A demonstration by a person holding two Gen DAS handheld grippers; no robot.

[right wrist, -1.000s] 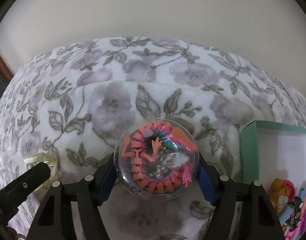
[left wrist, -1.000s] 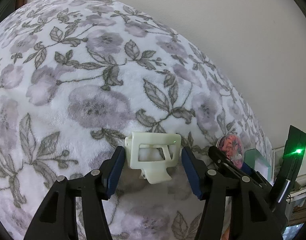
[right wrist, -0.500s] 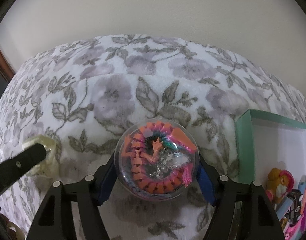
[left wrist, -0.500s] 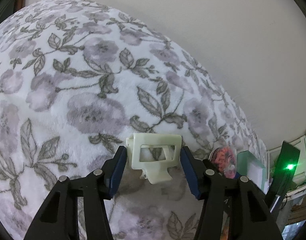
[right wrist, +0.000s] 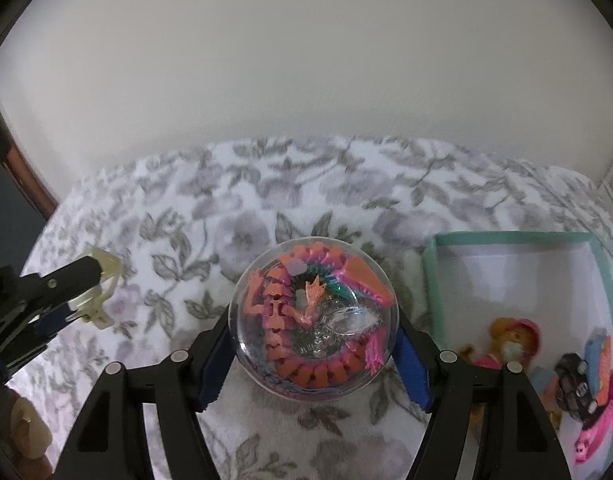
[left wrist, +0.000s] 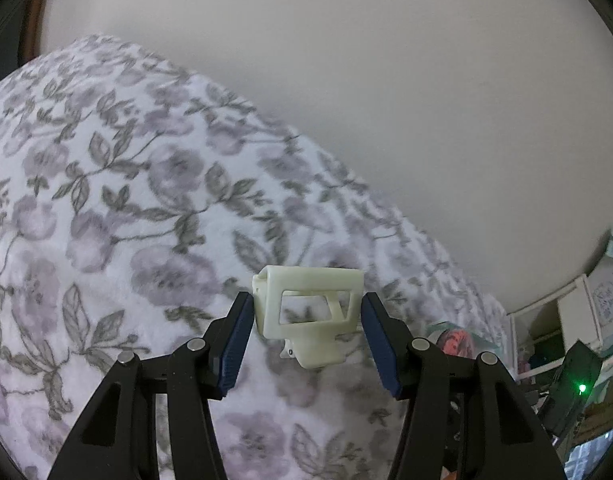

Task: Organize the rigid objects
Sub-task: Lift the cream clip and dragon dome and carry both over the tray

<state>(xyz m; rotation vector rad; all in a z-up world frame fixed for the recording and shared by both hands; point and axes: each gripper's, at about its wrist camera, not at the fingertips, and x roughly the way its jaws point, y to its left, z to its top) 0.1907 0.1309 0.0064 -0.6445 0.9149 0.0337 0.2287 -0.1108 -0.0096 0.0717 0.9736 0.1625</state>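
Both tools pointed steeply down above the floral blanket (left wrist: 154, 216), the left tool (left wrist: 306, 320) clamped on a cream plastic frame (left wrist: 310, 312), the right tool (right wrist: 314, 340) on a clear dragon ball (right wrist: 314, 316), only whose view showed the teal box (right wrist: 430, 280).

Stood before a plain off-white wall (right wrist: 306, 80), evenly and softly lit; spread below it a plush white blanket (left wrist: 126, 240) printed with mauve flowers and grey-green leaves; showed a strip of reddish-brown wooden trim (right wrist: 26, 176) at the left edge; held cluttered white shelving (left wrist: 566, 320) at the far right, dim, with a small green light (left wrist: 581, 388) glowing.
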